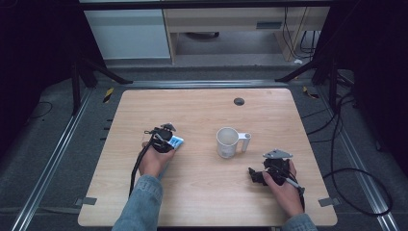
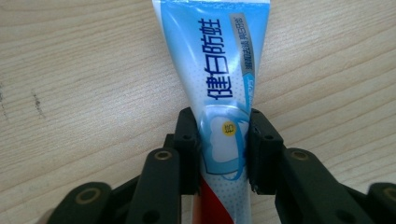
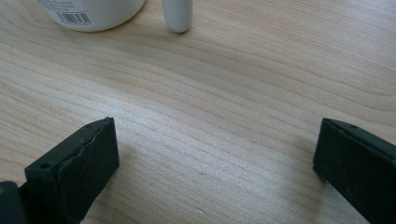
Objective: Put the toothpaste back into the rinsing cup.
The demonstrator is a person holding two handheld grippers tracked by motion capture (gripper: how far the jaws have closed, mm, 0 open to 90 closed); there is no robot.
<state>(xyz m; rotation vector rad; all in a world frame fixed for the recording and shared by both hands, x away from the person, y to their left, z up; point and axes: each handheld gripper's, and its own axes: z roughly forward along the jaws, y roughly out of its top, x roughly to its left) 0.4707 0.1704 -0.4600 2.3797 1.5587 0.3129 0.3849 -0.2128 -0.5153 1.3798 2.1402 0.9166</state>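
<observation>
While the left gripper (image 2: 223,140) has its jaws clamped on a blue and white toothpaste tube (image 2: 219,79), the job looks only partly done. Seen through the left gripper view, the jaws pinch the tube on both sides near its narrower end, where the print turns red, and the wide flat end points away over the wooden table (image 1: 202,192). From the high view, the tube (image 1: 176,142) sits at the left half of the table, close to the surface; whether it rests on the wood or is just lifted cannot be told. A white mug (image 1: 228,142) with a side handle stands upright near the middle, well apart from the tube and apparently empty. The right gripper (image 1: 257,174) waits near the mug on the right, its jaws wide apart around bare wood in the right gripper view. My judgement: the grasp is made; carrying the tube to the mug, likely to drop it in, remains.
</observation>
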